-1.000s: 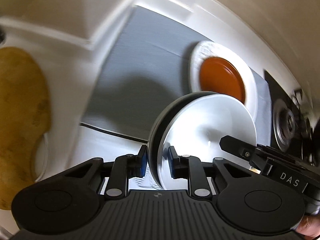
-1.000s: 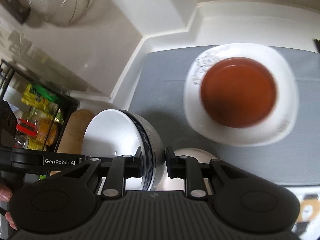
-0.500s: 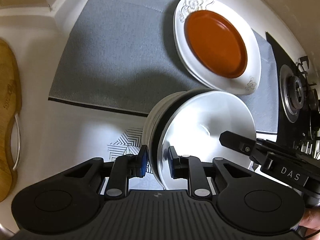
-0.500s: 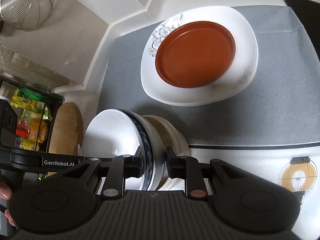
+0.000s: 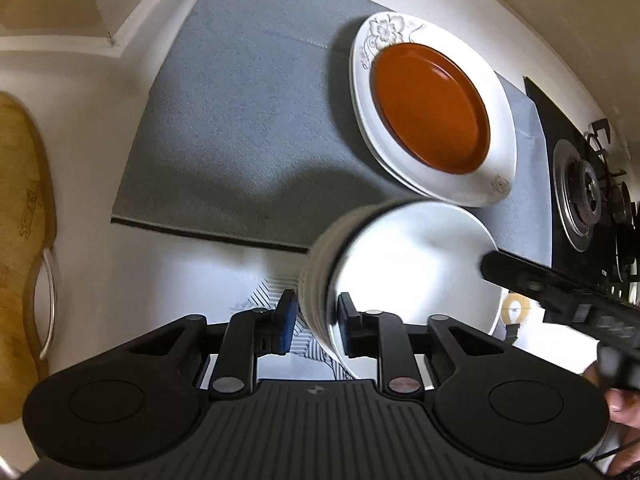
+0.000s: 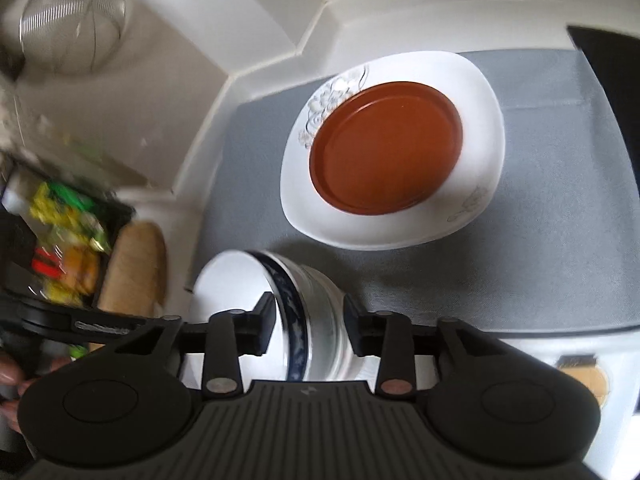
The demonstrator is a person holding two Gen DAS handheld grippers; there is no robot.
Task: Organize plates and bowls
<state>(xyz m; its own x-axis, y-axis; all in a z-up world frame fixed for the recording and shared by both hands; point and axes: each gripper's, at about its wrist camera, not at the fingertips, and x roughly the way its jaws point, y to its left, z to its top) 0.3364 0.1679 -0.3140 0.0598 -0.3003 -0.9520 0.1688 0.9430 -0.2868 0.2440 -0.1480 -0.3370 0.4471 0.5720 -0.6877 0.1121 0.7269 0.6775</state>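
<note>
Item: white bowl (image 5: pixel 412 272), blue band under the rim on its outer wall, nested in a second pale bowl (image 6: pixel 332 320). Position: at the near edge of the grey mat (image 5: pixel 248 128), half over the white counter, just in front of the white plate (image 5: pixel 500 152).

Handling, as judged: glazed ceramic, stiff, fairly heavy, slick and breakable. Take hold at the rim, one pad inside and one outside; nested bowls may shift or clink.

Left gripper (image 5: pixel 316 324): astride the rim on its side, jaws narrowly parted and just easing apart; the inner pad lies against the wall, the outer blue pad stands off, so no firm hold shows.

Right gripper (image 6: pixel 308 324): astride the opposite rim, jaws just sprung wide, both pads off the bowl; holds nothing.

Containers: white plate with flower print carries a brown dish (image 5: pixel 432 108), empty. Both bowls appear empty.

Left of the plate: wooden board (image 5: pixel 20 208). Right: stove burner (image 5: pixel 584 196).
</note>
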